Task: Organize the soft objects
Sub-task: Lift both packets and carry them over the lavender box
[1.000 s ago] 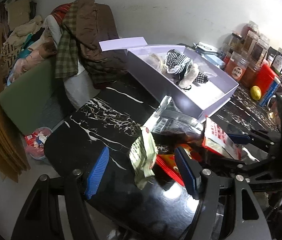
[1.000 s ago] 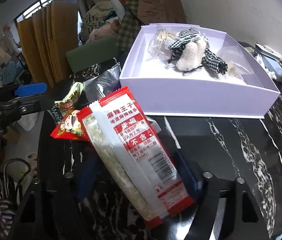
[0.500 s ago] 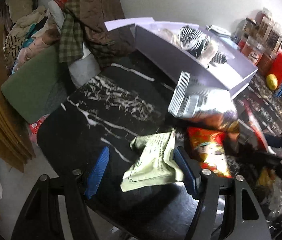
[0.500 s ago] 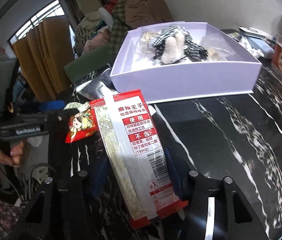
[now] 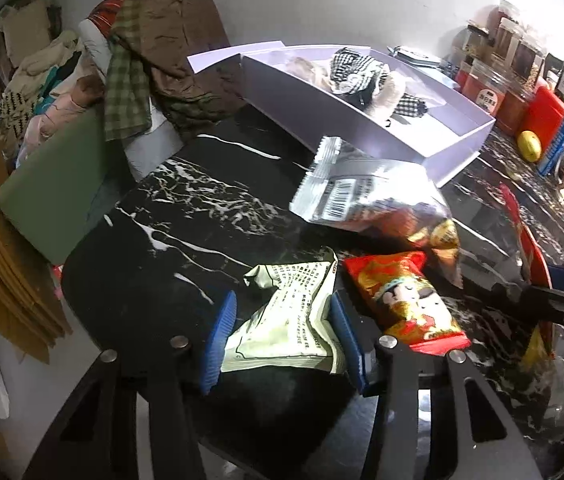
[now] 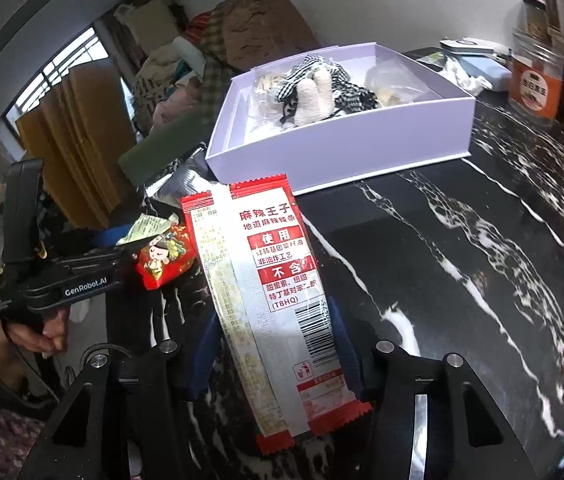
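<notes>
My left gripper (image 5: 282,336) has closed its blue pads on a pale green snack packet (image 5: 290,320) lying on the black marble table (image 5: 185,216). Beside it lie a small red cartoon packet (image 5: 406,300) and a silver bag (image 5: 366,196). My right gripper (image 6: 273,344) is shut on a long red-and-white snack packet (image 6: 269,280) and holds it above the table. A lilac box (image 6: 342,140) behind holds checked cloth toys (image 6: 314,88); it also shows in the left wrist view (image 5: 346,120).
A pile of clothes (image 5: 153,64) on a green seat (image 5: 53,184) lies left of the table. Jars and red containers (image 5: 522,80) and a yellow lemon (image 5: 529,145) stand at the right. The left gripper body (image 6: 61,276) shows in the right wrist view.
My left gripper dropped toward the table and closed its pads on the pale green packet. My right gripper stayed shut on the red-and-white packet and shifted slightly.
</notes>
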Demonstrator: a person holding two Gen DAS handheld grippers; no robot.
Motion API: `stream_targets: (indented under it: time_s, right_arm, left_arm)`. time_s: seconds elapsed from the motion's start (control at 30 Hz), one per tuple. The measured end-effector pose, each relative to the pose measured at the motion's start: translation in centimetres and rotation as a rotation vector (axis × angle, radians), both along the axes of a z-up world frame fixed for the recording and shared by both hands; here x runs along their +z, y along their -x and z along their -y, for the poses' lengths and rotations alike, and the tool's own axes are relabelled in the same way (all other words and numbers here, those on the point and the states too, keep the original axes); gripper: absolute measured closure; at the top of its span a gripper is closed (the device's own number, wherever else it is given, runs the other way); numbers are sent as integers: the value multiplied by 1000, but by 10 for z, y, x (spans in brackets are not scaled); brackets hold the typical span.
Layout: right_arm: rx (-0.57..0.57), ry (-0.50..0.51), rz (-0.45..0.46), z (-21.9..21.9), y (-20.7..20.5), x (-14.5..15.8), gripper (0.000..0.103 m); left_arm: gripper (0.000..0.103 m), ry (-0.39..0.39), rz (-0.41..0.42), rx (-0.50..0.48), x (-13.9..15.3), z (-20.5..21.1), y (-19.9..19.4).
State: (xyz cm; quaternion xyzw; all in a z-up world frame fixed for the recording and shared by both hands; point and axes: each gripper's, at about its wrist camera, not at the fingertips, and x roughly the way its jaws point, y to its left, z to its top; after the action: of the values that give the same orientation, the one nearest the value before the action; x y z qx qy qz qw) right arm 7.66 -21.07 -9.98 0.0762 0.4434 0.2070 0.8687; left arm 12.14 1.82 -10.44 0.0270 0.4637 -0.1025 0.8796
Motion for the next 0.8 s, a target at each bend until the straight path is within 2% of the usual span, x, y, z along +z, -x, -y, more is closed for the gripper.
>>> stream_targets:
  time_s: [0.5, 0.8]
  right_arm:
    - [-60, -69, 11, 14, 24, 3, 52]
    - [-85, -98, 38, 21, 46, 10, 52]
  left_arm:
    - [54, 36, 48, 3, 32, 2, 30]
    - [54, 74, 101, -39, 56, 12, 51]
